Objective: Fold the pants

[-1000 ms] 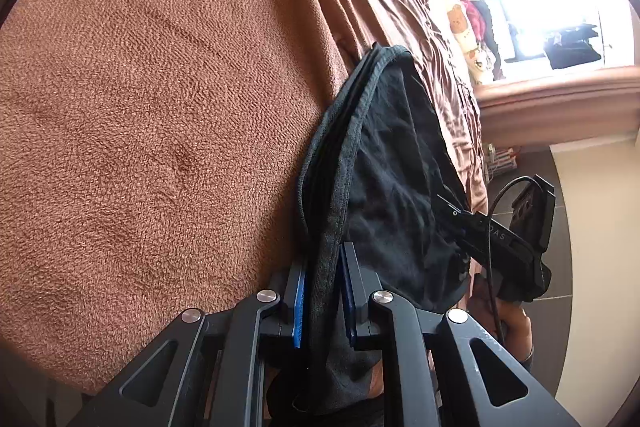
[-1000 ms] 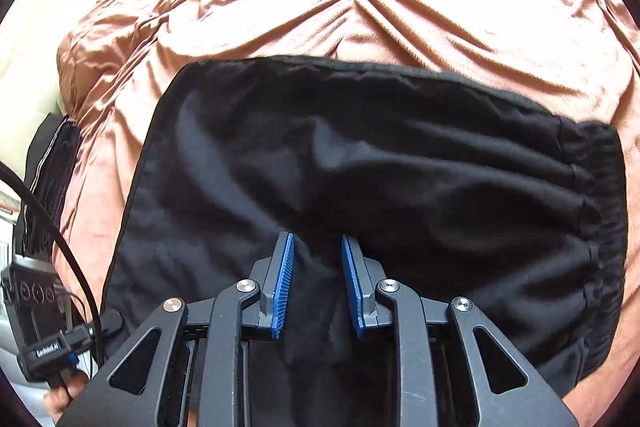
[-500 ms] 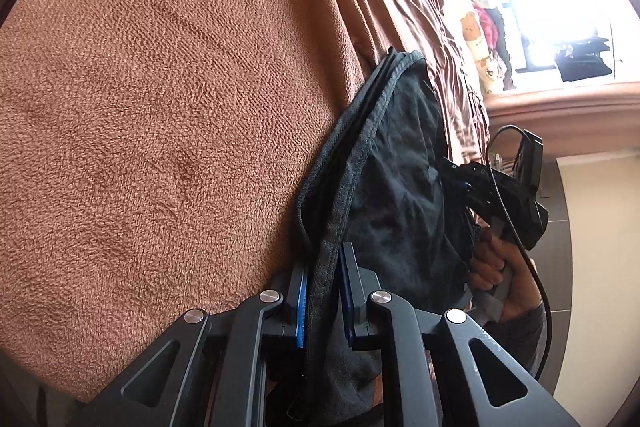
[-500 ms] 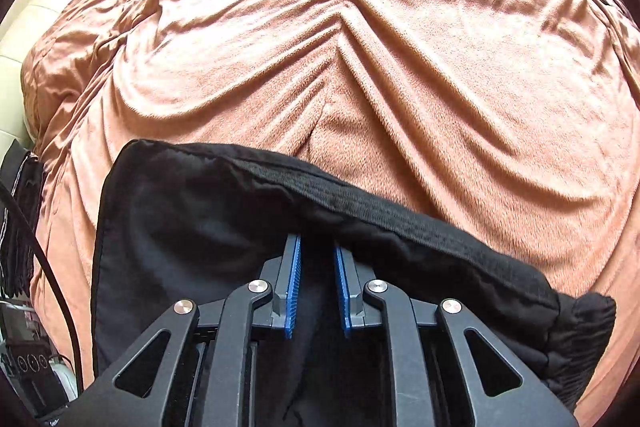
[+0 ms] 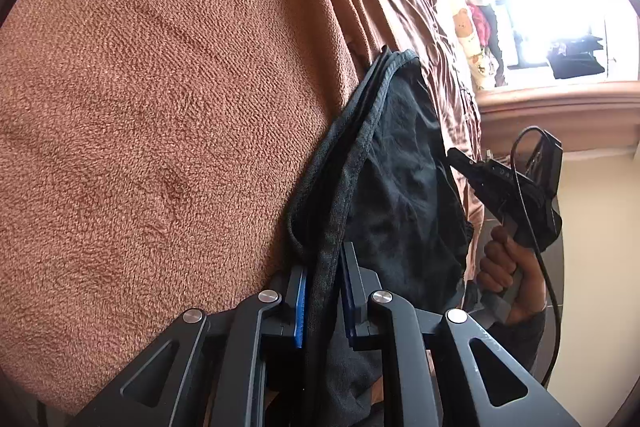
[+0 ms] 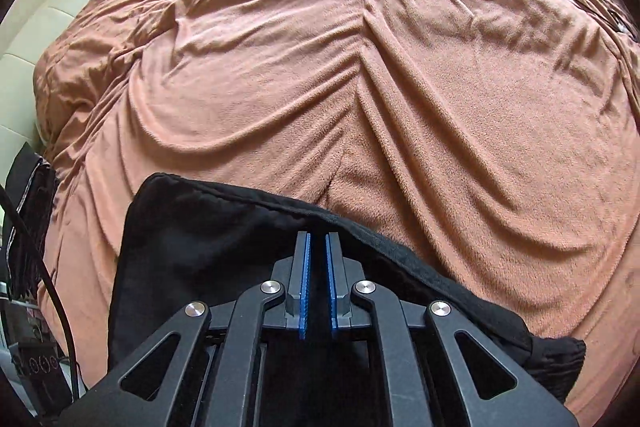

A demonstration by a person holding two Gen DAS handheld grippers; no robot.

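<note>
Since the earlier frames the black pants [image 6: 208, 251] have slid toward the lower frame edge, baring more brown blanket [image 6: 400, 99]. Both the right gripper [image 6: 317, 269] and left gripper [image 5: 323, 287] stay clamped on fabric, so the fold is mid-carry.

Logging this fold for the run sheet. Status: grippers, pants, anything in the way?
Left gripper shut on black pants edge. Right gripper shut on the pants' near edge. Pants lie on brown blanket. Nothing in the way.

One pair of black pants [image 6: 208, 251], one brown blanket [image 6: 400, 107] — two grippers, left gripper [image 5: 323, 291], right gripper [image 6: 317, 267].
</note>
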